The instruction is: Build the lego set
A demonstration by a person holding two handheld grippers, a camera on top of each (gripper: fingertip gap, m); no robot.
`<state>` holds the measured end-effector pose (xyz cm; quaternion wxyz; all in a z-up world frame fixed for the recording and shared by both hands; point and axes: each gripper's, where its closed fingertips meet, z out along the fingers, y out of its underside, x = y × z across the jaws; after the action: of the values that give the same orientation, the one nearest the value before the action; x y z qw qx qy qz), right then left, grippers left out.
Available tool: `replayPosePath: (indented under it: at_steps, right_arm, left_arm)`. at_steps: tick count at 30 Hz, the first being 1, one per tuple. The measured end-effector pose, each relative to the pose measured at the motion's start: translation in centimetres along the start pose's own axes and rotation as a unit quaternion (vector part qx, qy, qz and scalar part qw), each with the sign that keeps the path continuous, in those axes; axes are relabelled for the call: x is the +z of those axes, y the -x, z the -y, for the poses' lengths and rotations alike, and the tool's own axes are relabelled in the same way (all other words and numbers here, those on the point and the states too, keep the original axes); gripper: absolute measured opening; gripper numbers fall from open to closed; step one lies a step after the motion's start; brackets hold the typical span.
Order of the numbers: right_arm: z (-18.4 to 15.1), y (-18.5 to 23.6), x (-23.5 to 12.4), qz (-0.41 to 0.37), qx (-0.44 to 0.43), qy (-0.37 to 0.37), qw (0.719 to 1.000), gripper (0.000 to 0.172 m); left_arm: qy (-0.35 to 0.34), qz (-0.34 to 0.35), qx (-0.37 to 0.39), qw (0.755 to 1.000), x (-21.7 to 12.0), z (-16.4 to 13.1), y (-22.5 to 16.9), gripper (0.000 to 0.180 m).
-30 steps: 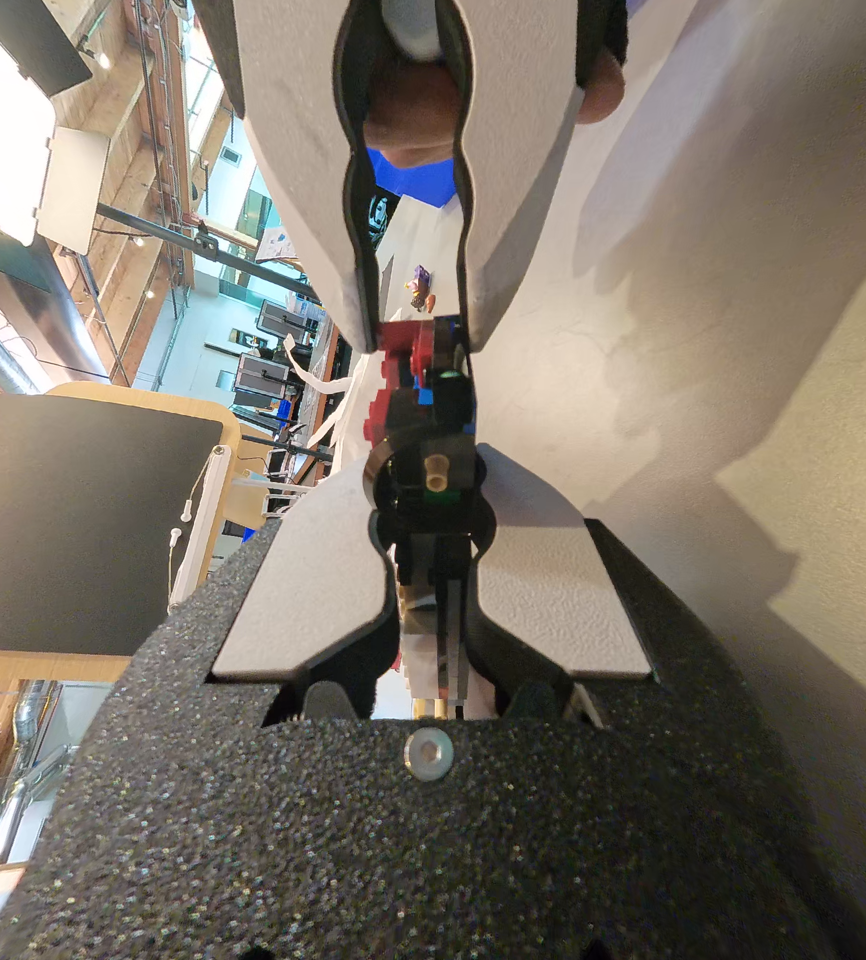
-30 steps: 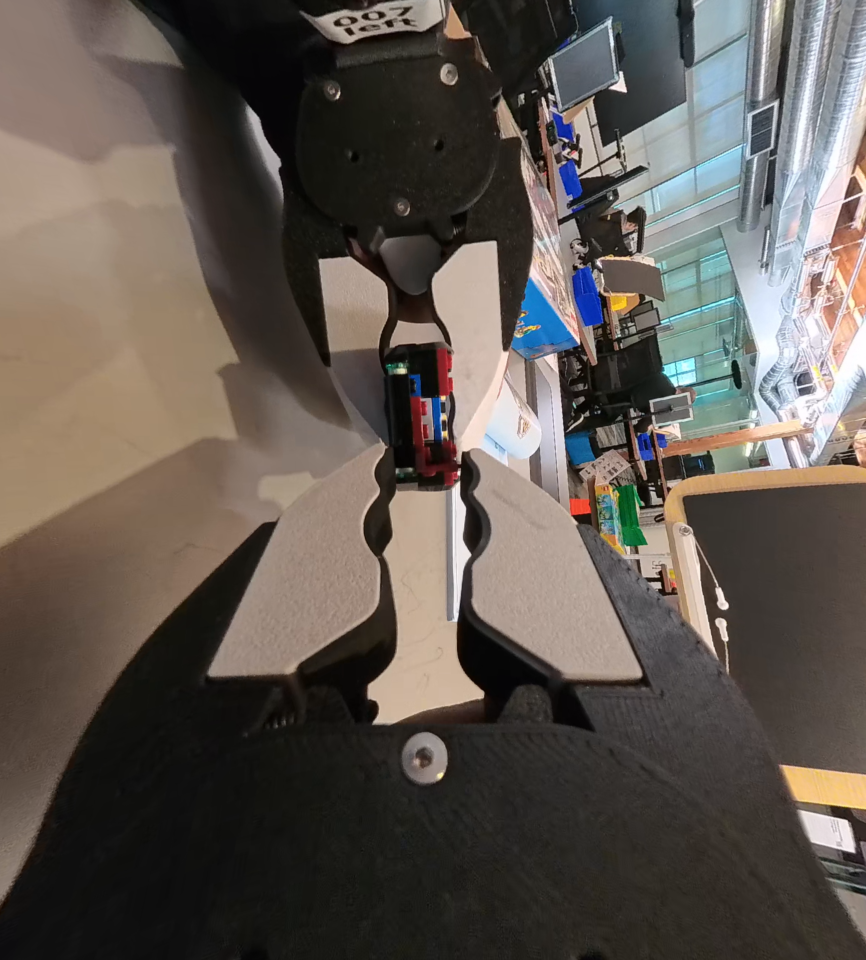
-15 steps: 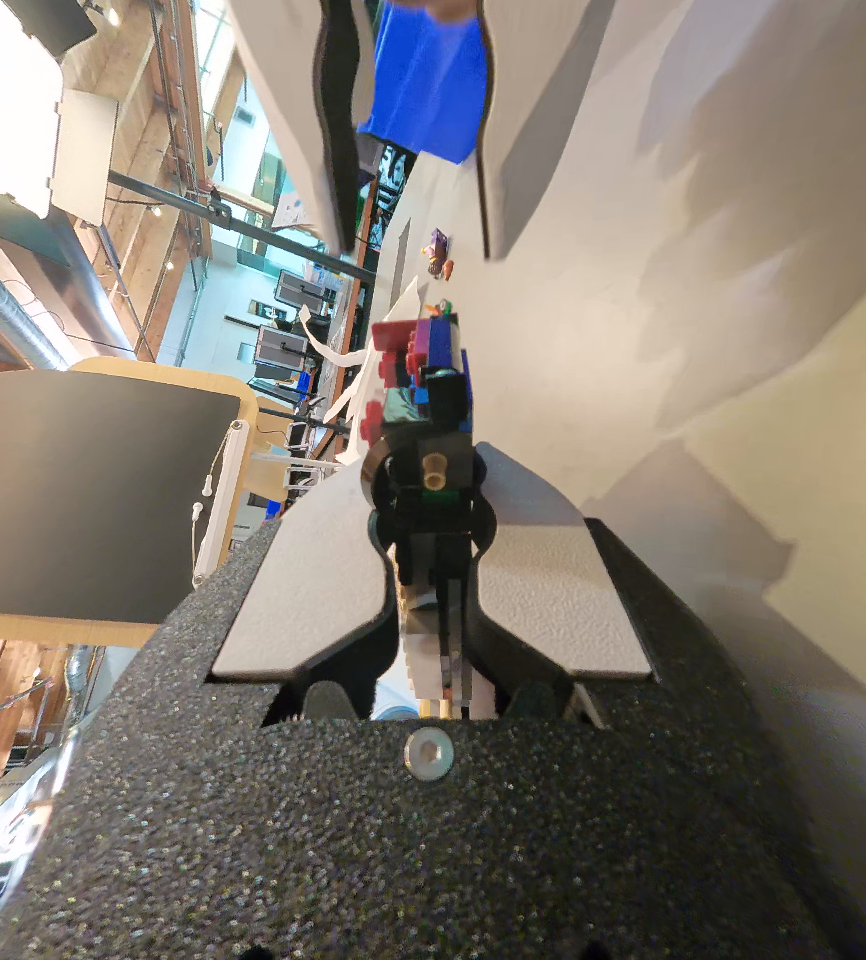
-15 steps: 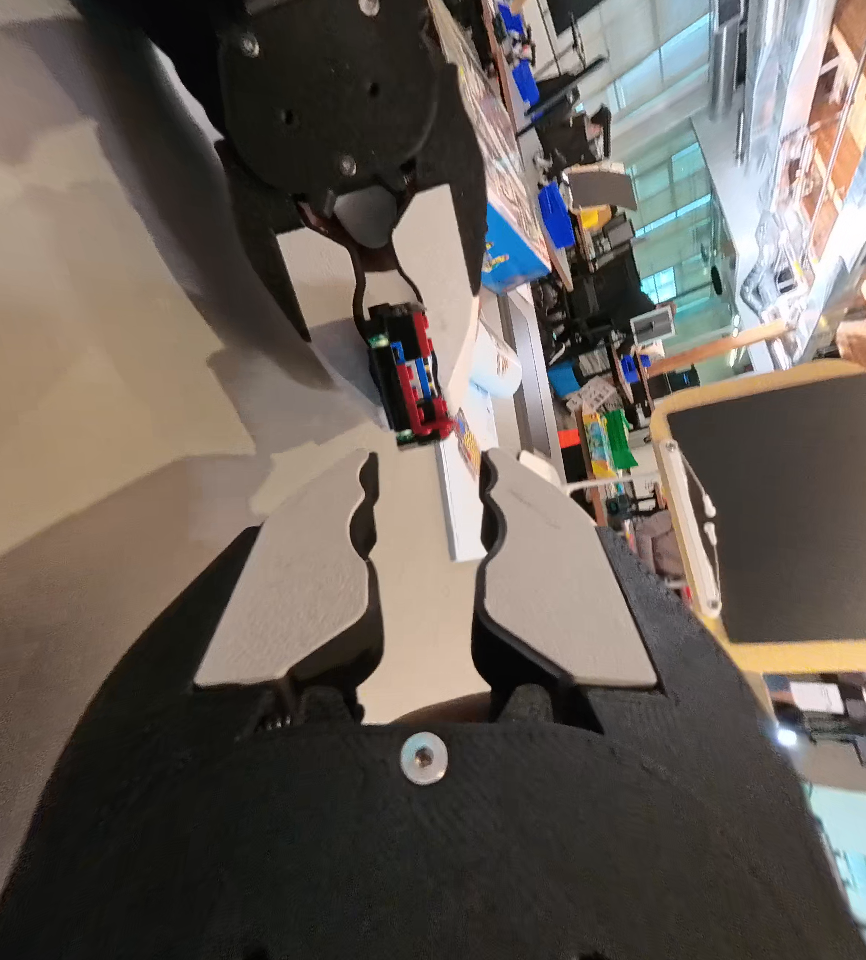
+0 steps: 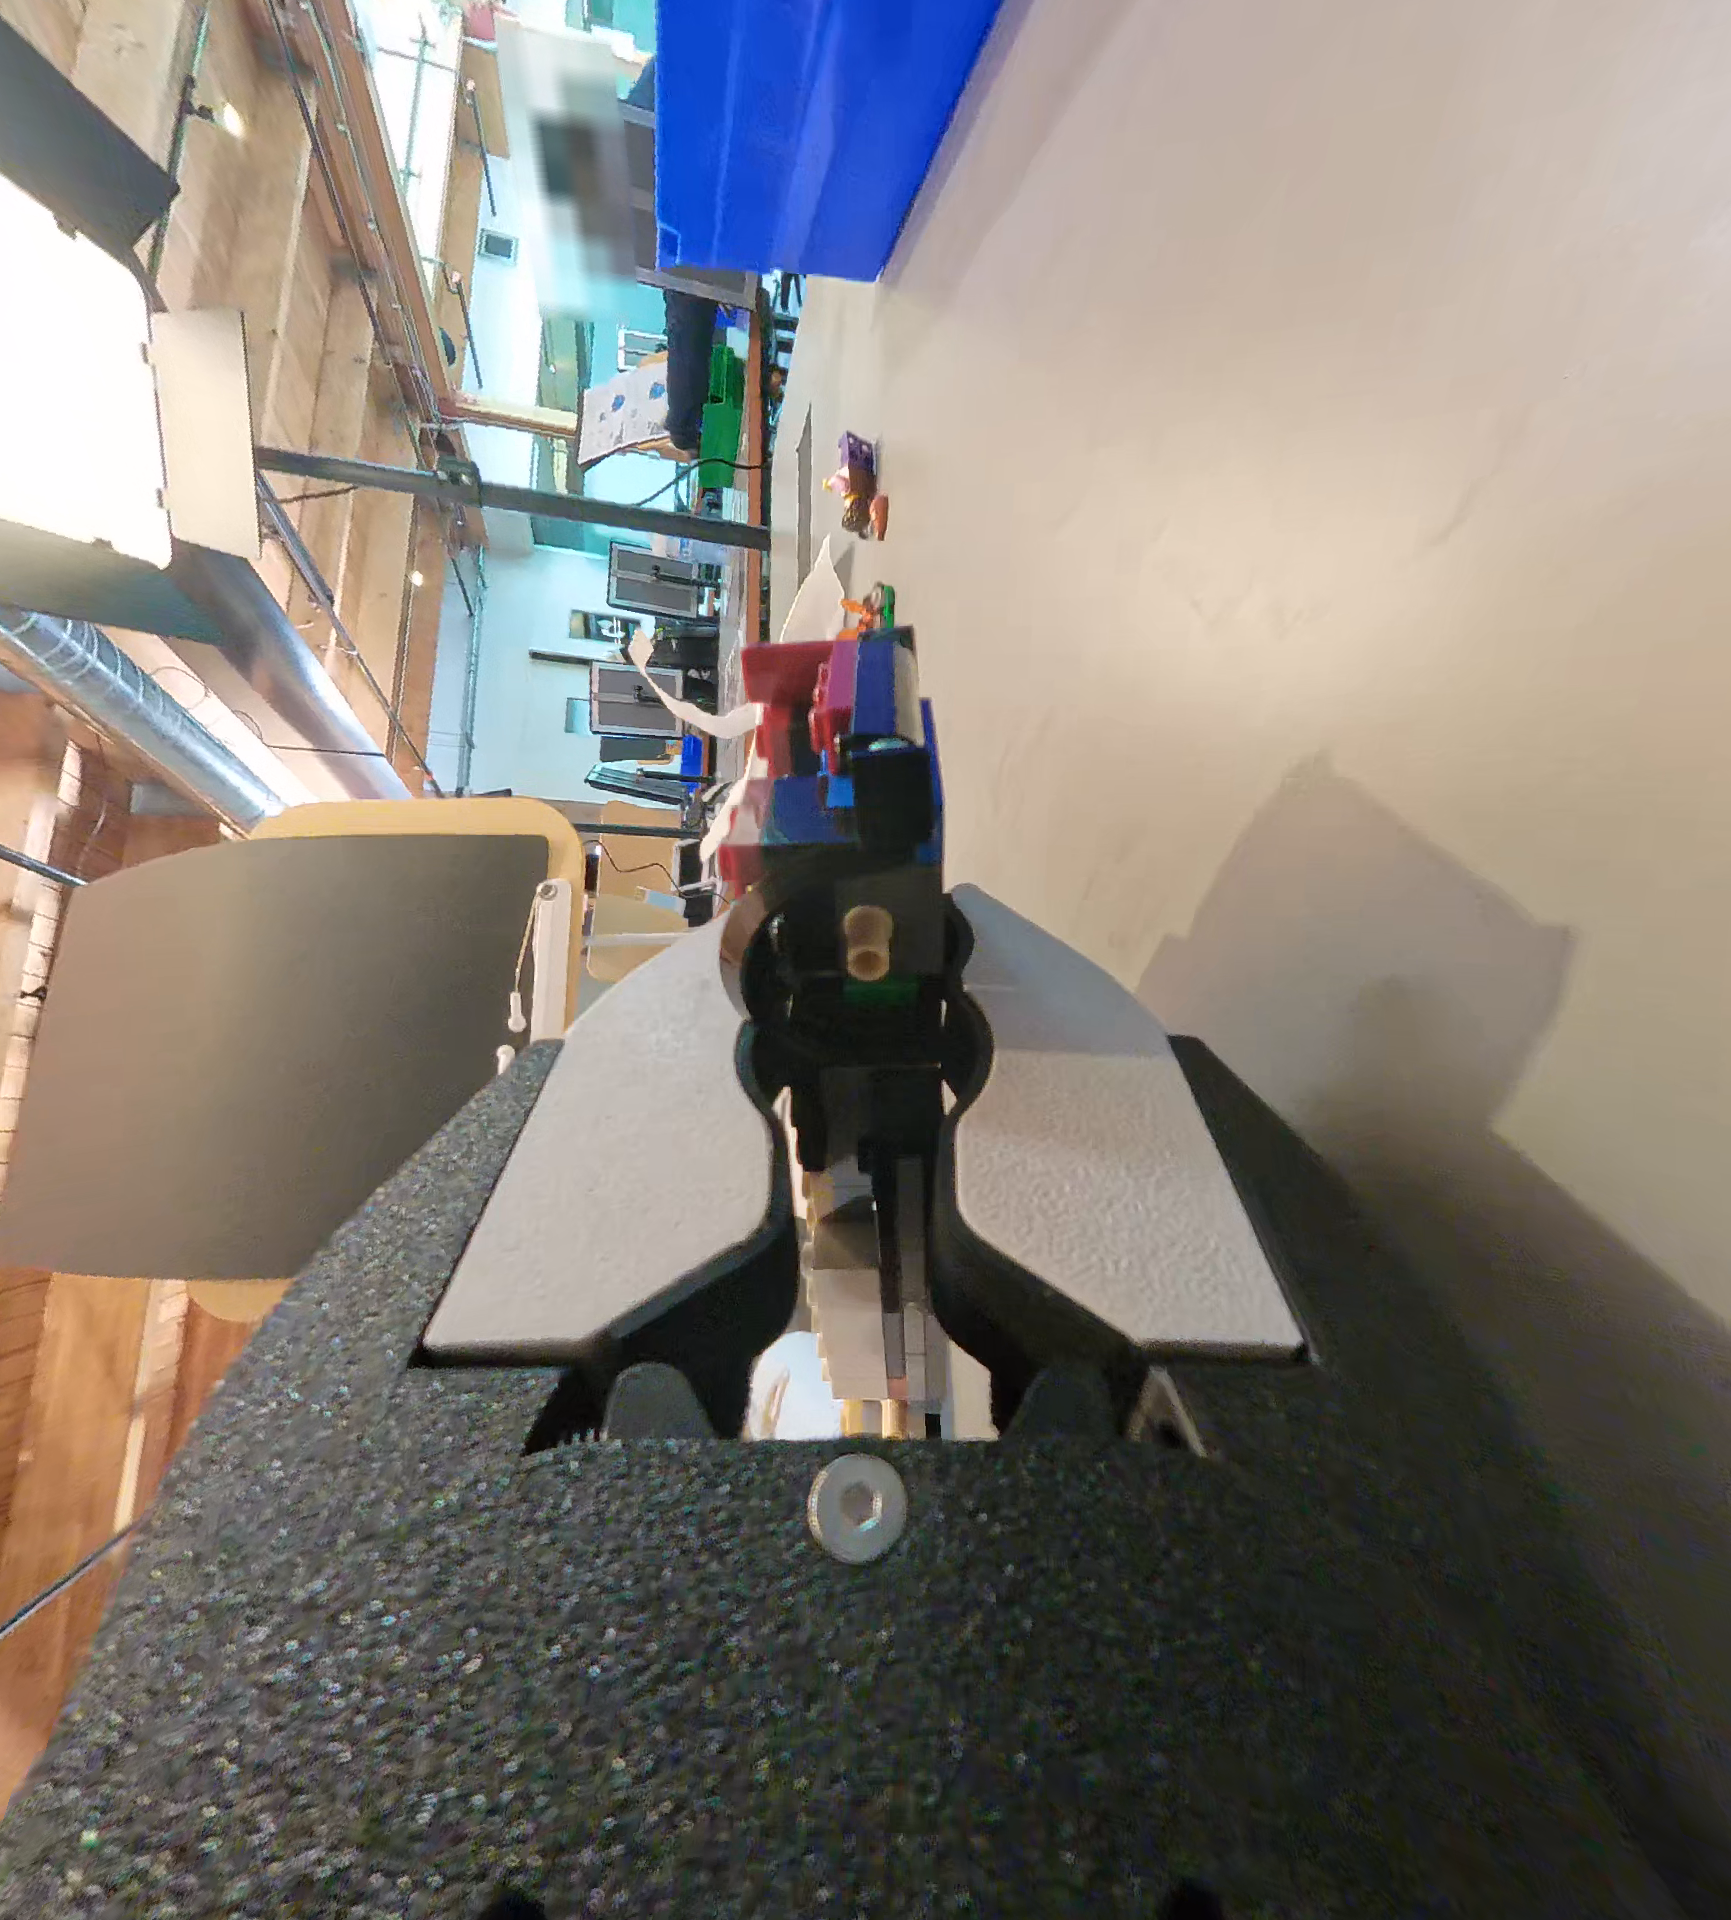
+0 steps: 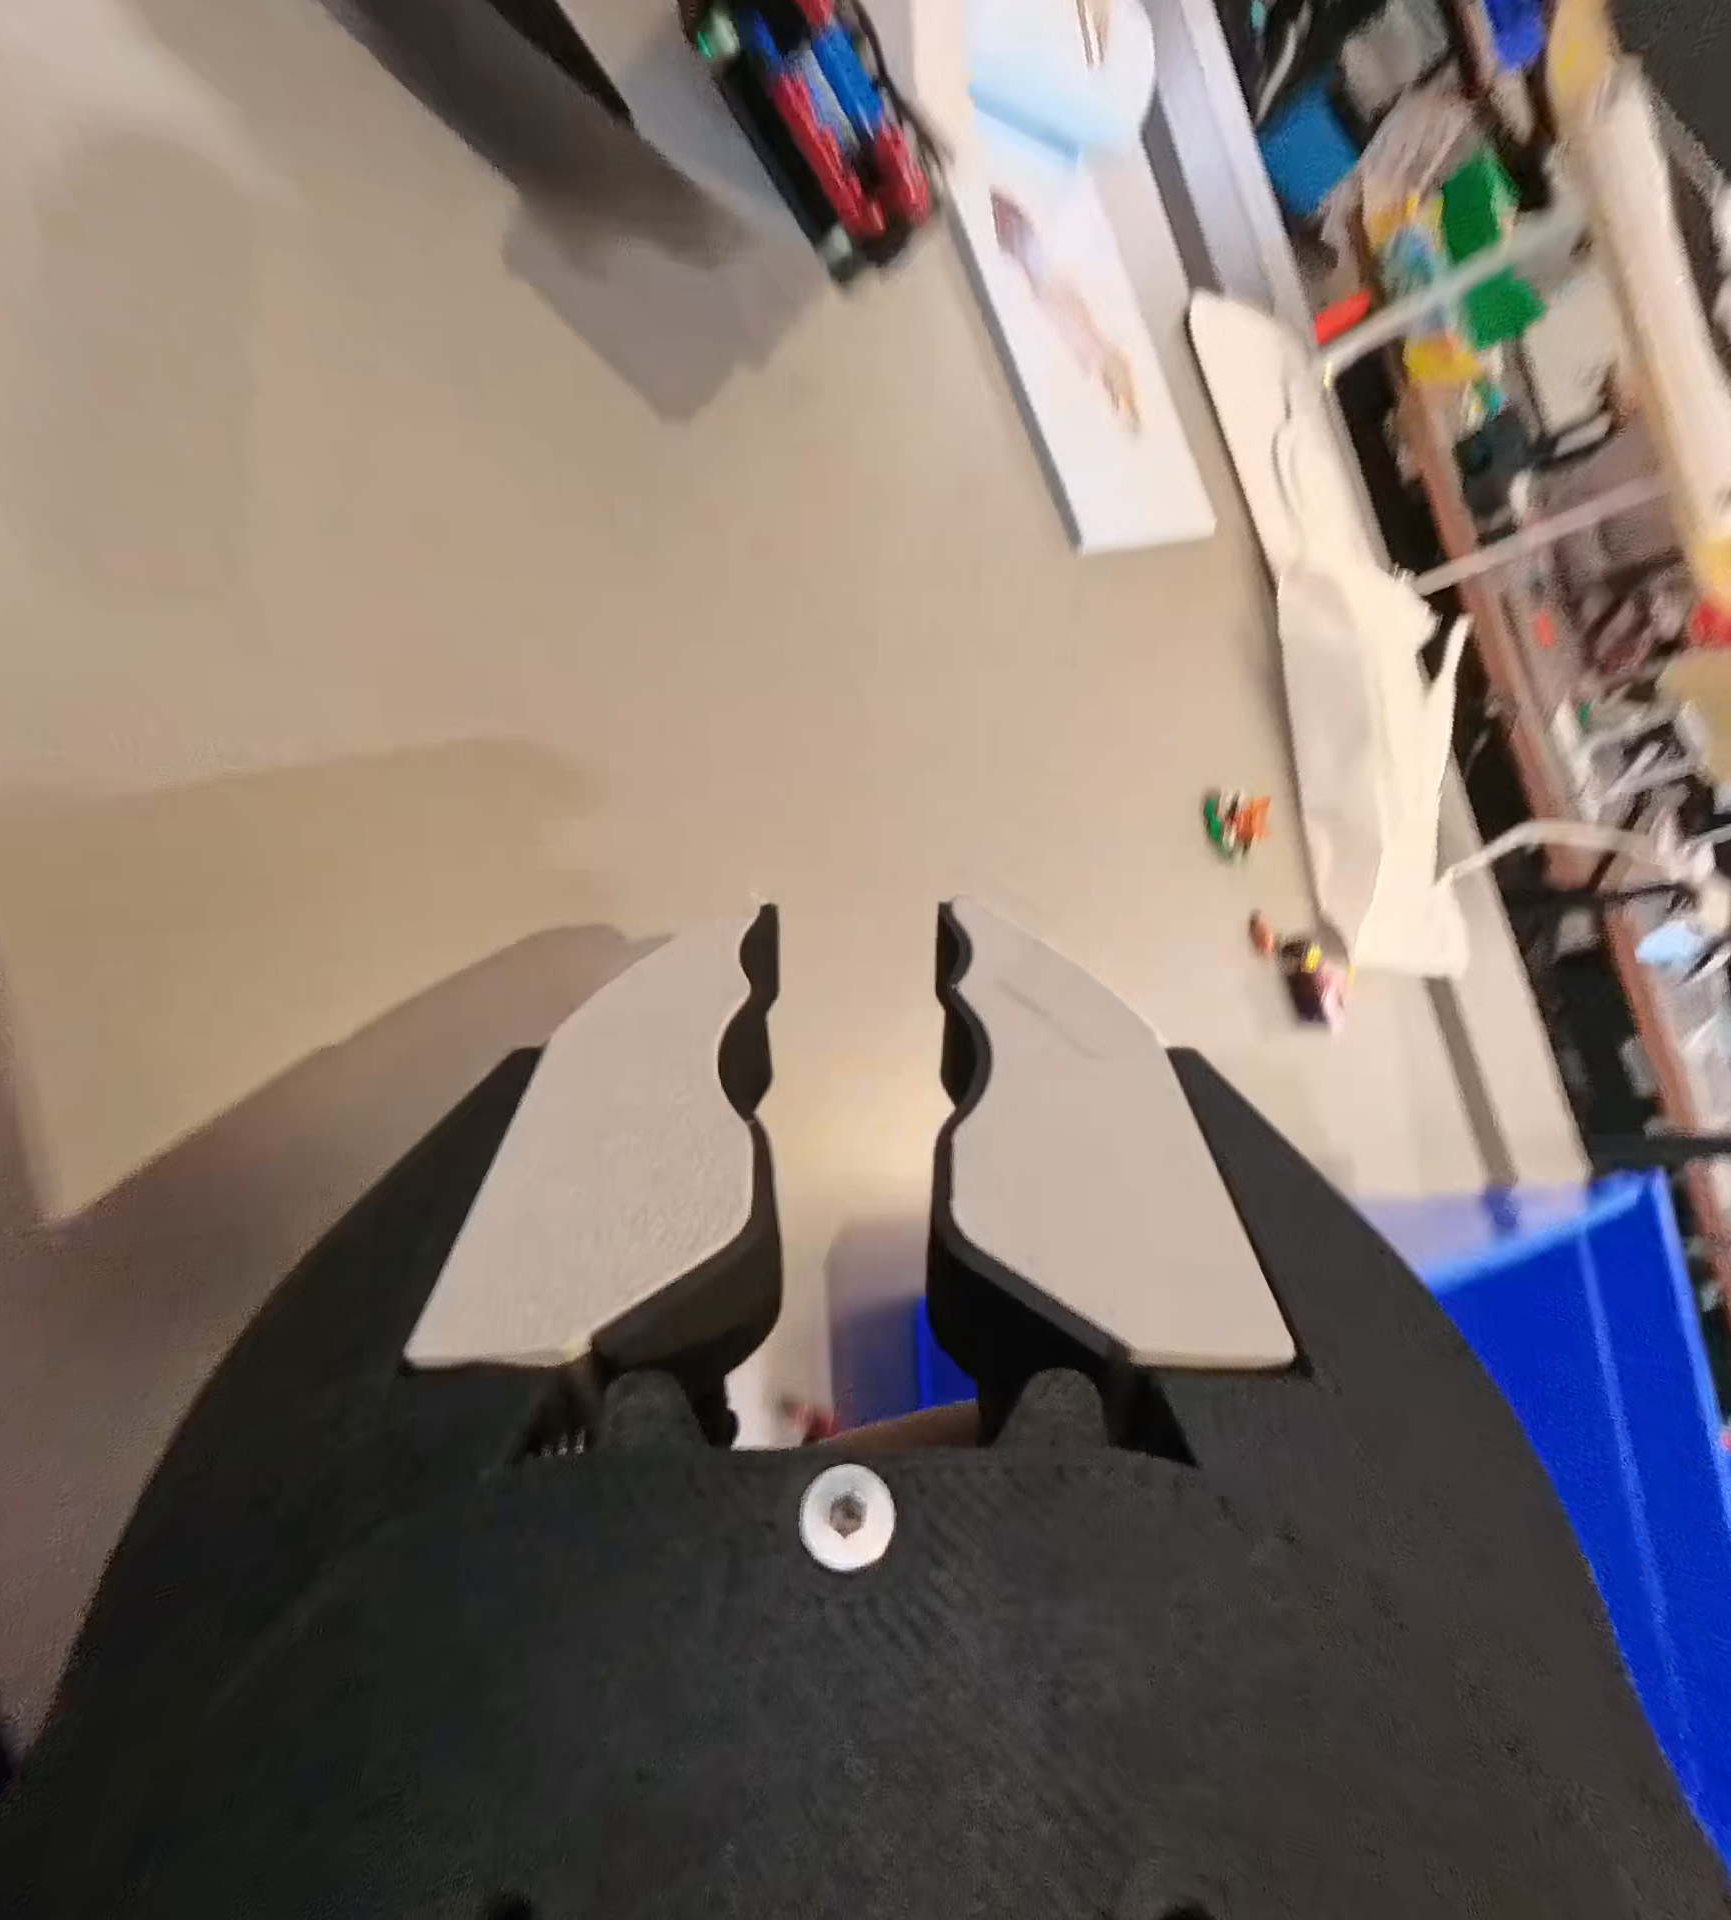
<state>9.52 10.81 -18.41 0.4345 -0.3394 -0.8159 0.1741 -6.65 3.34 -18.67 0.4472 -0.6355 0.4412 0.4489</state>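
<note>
Fingers (image 5: pixel 1048 997) of left gripper (image 5: pixel 856 977) clamped on brick model (image 5: pixel 840 790), camera rolled sideways.

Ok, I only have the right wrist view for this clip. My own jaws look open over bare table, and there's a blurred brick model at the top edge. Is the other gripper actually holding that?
Observer: Yes. In the left wrist view the left gripper is shut on the brick model, its fingers against the model's black end.
Operator: What does that end look like?
Observer: A black block with a small tan peg and a green piece just below it.
Operator: And the far end?
Observer: Red, purple and blue bricks stick out past the fingertips.
Operator: What lies beyond it?
Observer: A blue bin at the far end of the table.
</note>
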Motion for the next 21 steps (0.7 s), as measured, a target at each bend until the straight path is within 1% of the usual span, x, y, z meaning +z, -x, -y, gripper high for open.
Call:
replayPosePath:
  at_steps: [5,8,10,14,16,18,21]
  right_arm:
    - [-6.0,-0.2,-3.8,-0.004,0.111,0.064,0.992,0.026]
    - [-9.1,-0.1,-4.9,-0.012,0.158,0.104,0.982,0.026]
    - [-10.4,0.4,-5.3,-0.004,0.189,0.114,0.975,0.026]
    - [-11.5,0.8,-4.6,0.01,0.25,0.119,0.961,0.026]
    - [-12.0,0.8,-4.0,0.009,0.265,0.133,0.955,0.026]
    - [-11.8,0.9,-3.4,0.018,0.273,0.133,0.953,0.026]
    - [-11.2,1.0,-2.6,0.023,0.281,0.137,0.949,0.013]
  left_arm:
    - [-0.007,-0.001,0.015,1.0,0.0,0.9,-0.5,0.026]
    - [-0.01,-0.005,0.015,1.0,0.1,1.3,-0.8,0.026]
    - [-0.012,-0.008,0.017,1.0,0.3,1.5,-1.0,0.026]
    - [-0.016,-0.014,0.016,1.0,0.4,2.0,-1.4,0.026]
    - [-0.018,-0.015,0.016,1.0,0.4,2.2,-1.5,0.026]
    - [-0.019,-0.016,0.016,1.0,0.4,2.3,-1.6,0.026]
    - [-0.021,-0.017,0.014,1.0,0.3,2.3,-1.6,0.026]
